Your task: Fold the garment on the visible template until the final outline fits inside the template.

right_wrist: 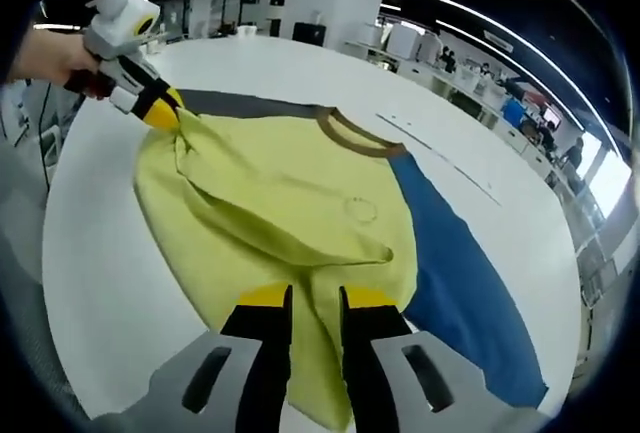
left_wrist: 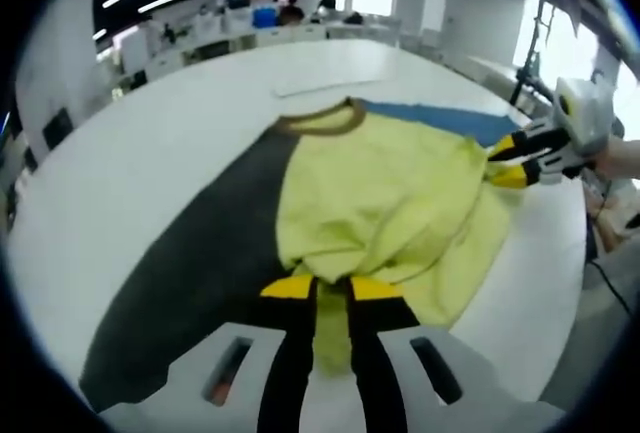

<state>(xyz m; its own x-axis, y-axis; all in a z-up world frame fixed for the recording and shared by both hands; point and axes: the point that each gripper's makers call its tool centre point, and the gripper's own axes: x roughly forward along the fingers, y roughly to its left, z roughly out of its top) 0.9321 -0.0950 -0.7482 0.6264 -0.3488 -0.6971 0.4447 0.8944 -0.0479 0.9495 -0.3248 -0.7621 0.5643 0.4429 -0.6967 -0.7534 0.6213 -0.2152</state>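
A: Left gripper view. Left claw [left_wrist: 332, 293] clamped on yellow shirt [left_wrist: 385, 193], fabric bunched between yellow tips. Shirt flat on white desk [left_wrist: 150, 143], collar [left_wrist: 322, 121] at far end, away from claw. Dark template panel [left_wrist: 205, 253] along shirt's left, blue panel [left_wrist: 445, 121] at far right. Right claw [left_wrist: 505, 161] in from right, pinching shirt's right edge.

B: Right gripper view?

A: Right claw [right_wrist: 314, 308] shut on shirt [right_wrist: 290, 203] edge, cloth running down between tips. Left claw [right_wrist: 168, 111] at upper left, gripping the opposite edge, fabric pulled up into a ridge there. Collar [right_wrist: 355, 135] beyond, toward upper right. Blue panel [right_wrist: 465, 273] on right, dark strip [right_wrist: 240, 103] past left claw. Hand [right_wrist: 45, 53] behind left claw.

B: Key relation?

A: Long axis collar to hem, both claws on opposite sides of it, neither clearly nearer the collar. Shirt overlaps both panels, so outline likely not inside template yet. Probably mid-fold: edges to come inward across that axis. Risk: bunching, uneven crease.
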